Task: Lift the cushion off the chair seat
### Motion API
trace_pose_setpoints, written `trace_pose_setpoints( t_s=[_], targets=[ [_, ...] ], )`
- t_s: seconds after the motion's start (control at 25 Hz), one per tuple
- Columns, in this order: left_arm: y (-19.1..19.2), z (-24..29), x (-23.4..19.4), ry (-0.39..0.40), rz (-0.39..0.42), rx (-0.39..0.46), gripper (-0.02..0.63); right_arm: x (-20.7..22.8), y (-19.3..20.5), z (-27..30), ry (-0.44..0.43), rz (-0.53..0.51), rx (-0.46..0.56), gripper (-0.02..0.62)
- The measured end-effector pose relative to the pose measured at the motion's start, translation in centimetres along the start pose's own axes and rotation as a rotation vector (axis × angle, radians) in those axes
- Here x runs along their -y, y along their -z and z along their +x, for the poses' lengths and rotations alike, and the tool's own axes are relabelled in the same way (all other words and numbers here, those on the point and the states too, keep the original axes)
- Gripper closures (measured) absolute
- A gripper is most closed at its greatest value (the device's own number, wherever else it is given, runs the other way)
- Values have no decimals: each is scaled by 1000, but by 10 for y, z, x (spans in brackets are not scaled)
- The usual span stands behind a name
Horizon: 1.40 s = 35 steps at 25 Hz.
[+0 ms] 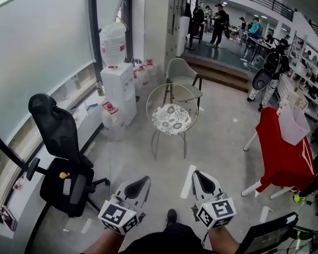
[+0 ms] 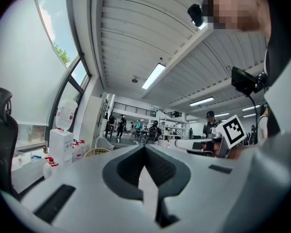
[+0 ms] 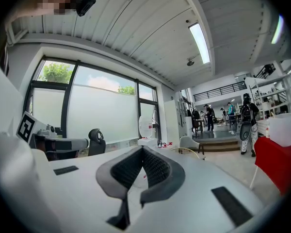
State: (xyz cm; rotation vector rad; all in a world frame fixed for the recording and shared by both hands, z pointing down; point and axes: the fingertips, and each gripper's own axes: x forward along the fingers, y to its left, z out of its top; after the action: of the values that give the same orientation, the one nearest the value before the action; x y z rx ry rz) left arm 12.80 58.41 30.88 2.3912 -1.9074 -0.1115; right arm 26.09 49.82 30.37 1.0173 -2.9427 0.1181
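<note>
A round cushion [image 1: 171, 118] with a grey flower pattern lies on the seat of a wire chair [image 1: 174, 87] in the middle of the floor, well ahead of both grippers. My left gripper [image 1: 143, 181] and right gripper [image 1: 197, 174] are held side by side low in the head view and point toward the chair. Both have their jaws together with nothing between them. In the left gripper view the left gripper [image 2: 144, 147] is shut, and the wire chair's rim [image 2: 96, 152] shows far off. The right gripper [image 3: 142, 149] is shut too in its own view.
A black office chair [image 1: 61, 157] stands at the left by the window. A white water dispenser [image 1: 118, 86] and bottles stand behind the wire chair, with a beige chair [image 1: 183, 75] beyond. A red-draped table [image 1: 282, 150] is at the right. People stand far back.
</note>
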Motion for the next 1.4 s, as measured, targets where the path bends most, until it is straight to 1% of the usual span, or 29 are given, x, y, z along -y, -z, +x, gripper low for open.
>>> trace_pose_setpoints(
  t_s=[0.16, 0.4, 0.52, 0.84, 1.2, 1.4],
  targets=[
    [-1, 22, -17, -10, 0, -5, 600, 13, -2, 31, -12, 12, 13, 588],
    [-16, 68, -40, -24, 14, 3, 600, 43, -19, 80, -45, 10, 30, 588],
    [-18, 94, -51, -40, 1, 0, 600, 60, -25, 101, -57, 6, 35, 588],
    [-33, 159, -68, -48, -8, 11, 600, 108, -37, 144, -62, 3, 28, 588],
    [-25, 234, -82, -46, -6, -29, 600, 171, -36, 181, -59, 20, 30, 588],
    [-27, 270, -86, -35, -9, -29, 600, 201, -37, 199, -50, 22, 35, 588]
  ],
)
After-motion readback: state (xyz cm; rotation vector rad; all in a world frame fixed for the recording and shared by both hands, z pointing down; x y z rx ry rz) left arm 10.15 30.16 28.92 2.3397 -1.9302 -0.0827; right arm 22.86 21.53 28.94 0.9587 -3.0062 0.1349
